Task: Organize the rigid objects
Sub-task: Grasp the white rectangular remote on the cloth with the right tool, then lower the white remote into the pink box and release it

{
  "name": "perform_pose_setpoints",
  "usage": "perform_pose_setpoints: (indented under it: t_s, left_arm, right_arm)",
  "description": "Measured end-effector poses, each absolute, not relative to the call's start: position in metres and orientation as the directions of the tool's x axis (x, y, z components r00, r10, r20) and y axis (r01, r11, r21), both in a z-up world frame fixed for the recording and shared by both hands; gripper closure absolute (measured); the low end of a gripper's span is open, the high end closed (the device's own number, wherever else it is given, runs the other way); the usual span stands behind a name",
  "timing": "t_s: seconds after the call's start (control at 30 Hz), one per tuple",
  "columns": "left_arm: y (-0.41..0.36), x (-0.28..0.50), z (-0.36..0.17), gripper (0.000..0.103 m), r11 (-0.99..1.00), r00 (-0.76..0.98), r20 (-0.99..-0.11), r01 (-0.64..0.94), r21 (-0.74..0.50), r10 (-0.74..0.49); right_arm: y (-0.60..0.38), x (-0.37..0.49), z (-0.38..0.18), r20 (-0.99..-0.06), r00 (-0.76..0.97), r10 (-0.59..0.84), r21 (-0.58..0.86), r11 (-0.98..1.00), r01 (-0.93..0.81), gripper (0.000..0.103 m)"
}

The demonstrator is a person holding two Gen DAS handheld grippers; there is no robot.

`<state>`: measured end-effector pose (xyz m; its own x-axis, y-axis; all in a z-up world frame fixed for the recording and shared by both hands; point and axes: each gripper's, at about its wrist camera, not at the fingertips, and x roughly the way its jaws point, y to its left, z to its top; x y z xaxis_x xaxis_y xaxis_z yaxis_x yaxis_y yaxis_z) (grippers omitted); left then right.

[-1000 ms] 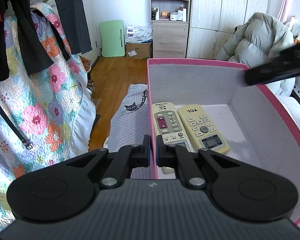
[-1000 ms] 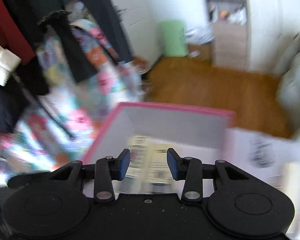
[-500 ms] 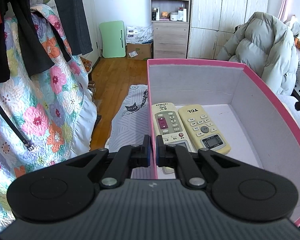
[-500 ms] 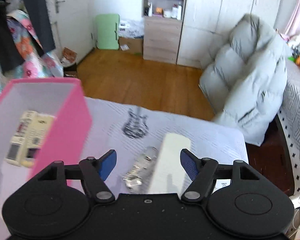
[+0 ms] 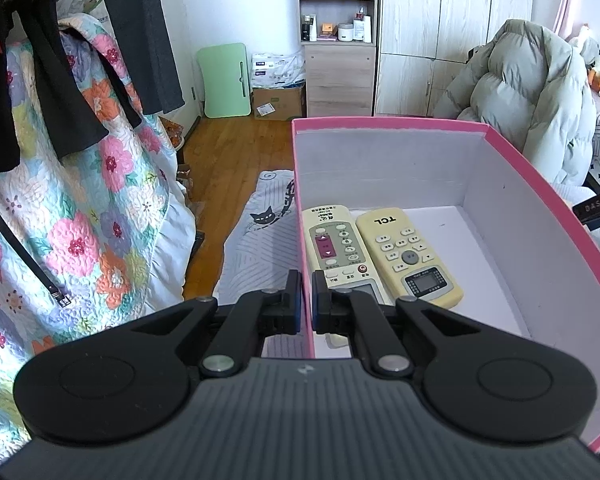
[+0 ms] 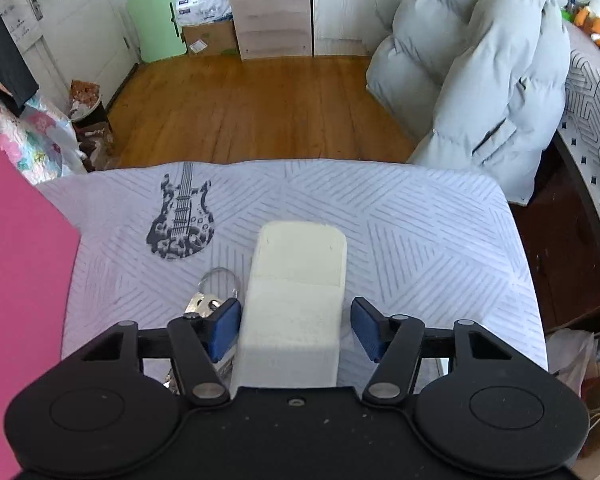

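A pink box [image 5: 384,122] stands on the table and holds two remotes, a white one [image 5: 336,248] and a yellowish TCL one [image 5: 408,256]. My left gripper [image 5: 307,300] is shut on the box's left wall. In the right wrist view the box's pink wall [image 6: 16,280] is at the left. A cream remote [image 6: 296,292] lies back-up on the cloth between my right gripper's fingers. My right gripper [image 6: 296,330] is open around it, pads apart from its sides. A bunch of keys [image 6: 208,300] lies just left of the remote.
A grey striped cloth [image 6: 420,240] with a guitar print [image 6: 182,216] covers the table. A floral quilt [image 5: 72,208] hangs at the left. A grey puffer coat [image 6: 480,64] lies beyond the table's far right. Wooden floor [image 6: 252,104] lies behind.
My right gripper swung right from over the box, opened wider and came down around the cream remote. My left gripper has stayed shut on the box wall.
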<state>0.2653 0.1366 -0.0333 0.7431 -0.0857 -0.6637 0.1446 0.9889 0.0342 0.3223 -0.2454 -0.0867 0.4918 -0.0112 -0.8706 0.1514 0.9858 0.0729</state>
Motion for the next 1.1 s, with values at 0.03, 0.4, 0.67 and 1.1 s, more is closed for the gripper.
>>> perform_pose_setpoints:
  t_s: [0.03,0.4,0.67,1.1]
  left_arm:
    - [0.135,0.266,-0.033,0.099,0.989,0.743,-0.664,0.145,0.038,-0.083]
    - [0.135,0.265,-0.033,0.099,0.989,0.744,-0.663,0.142,0.035,-0.083]
    - [0.136,0.265,-0.034,0.099,0.989,0.744,-0.663,0.143,0.037,-0.083]
    - [0.136,0.264,-0.036,0.099,0.99,0.745,-0.662,0.139,0.033,-0.083]
  right_arm:
    - [-0.245,0.324,-0.087,-0.867,0.497,-0.02,0.066,0.986,0.154,0.038]
    - [-0.242,0.271,-0.034,-0.749,0.662,-0.034,0.096,0.983,0.158,0.044]
    - [-0.209,0.219,0.02,-0.624,0.781,-0.042,0.008,0.998,0.061,0.045]
    - [-0.121,0.19,0.108,-0.484,0.817,0.314,0.056,0.943,-0.329,0.045]
